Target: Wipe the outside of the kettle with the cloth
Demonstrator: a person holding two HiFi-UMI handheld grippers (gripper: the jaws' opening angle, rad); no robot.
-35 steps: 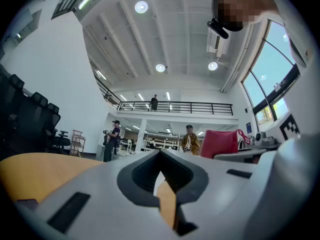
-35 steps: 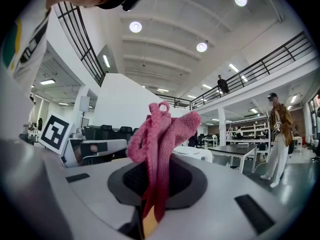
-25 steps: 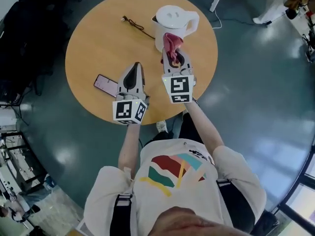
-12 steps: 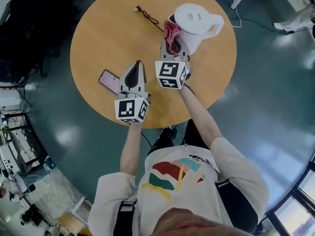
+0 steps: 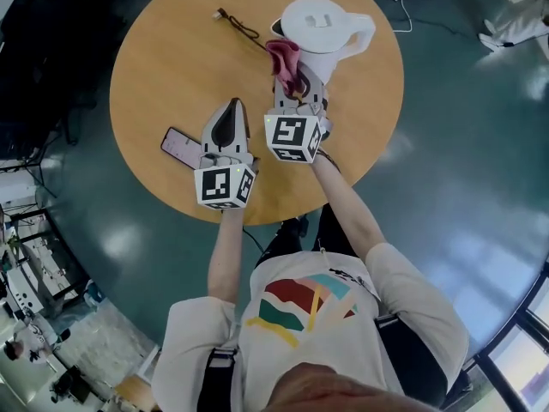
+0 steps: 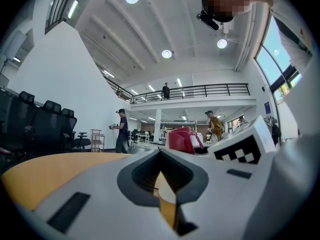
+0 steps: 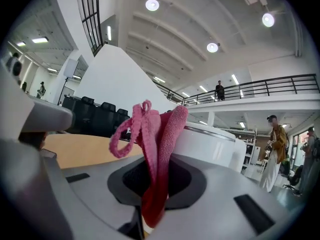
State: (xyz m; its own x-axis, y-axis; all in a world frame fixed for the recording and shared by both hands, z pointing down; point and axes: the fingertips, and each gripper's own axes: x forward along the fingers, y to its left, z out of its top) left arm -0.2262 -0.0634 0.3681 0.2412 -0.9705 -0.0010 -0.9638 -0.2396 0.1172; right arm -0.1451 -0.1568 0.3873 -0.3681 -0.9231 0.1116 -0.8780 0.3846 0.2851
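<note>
A white kettle (image 5: 324, 26) stands on the far right part of the round wooden table (image 5: 171, 67). My right gripper (image 5: 292, 88) is shut on a pink cloth (image 5: 286, 62), which is pressed against the kettle's left near side. In the right gripper view the cloth (image 7: 156, 139) sticks up out of the gripper (image 7: 151, 204), with the kettle (image 7: 212, 143) right behind it. My left gripper (image 5: 232, 108) hovers shut over the table to the left of the right one and holds nothing. The left gripper view shows the gripper (image 6: 165, 194) closed and the cloth (image 6: 181, 140) to the right.
A dark phone (image 5: 178, 147) lies on the table left of my left gripper. A thin black cable (image 5: 238, 26) lies beyond, left of the kettle. The table edge (image 5: 283, 209) runs just under both marker cubes. Office chairs stand at the far left.
My right gripper has carried the cloth from the kettle's near side round to its left side. The left gripper has stayed about where it was.
</note>
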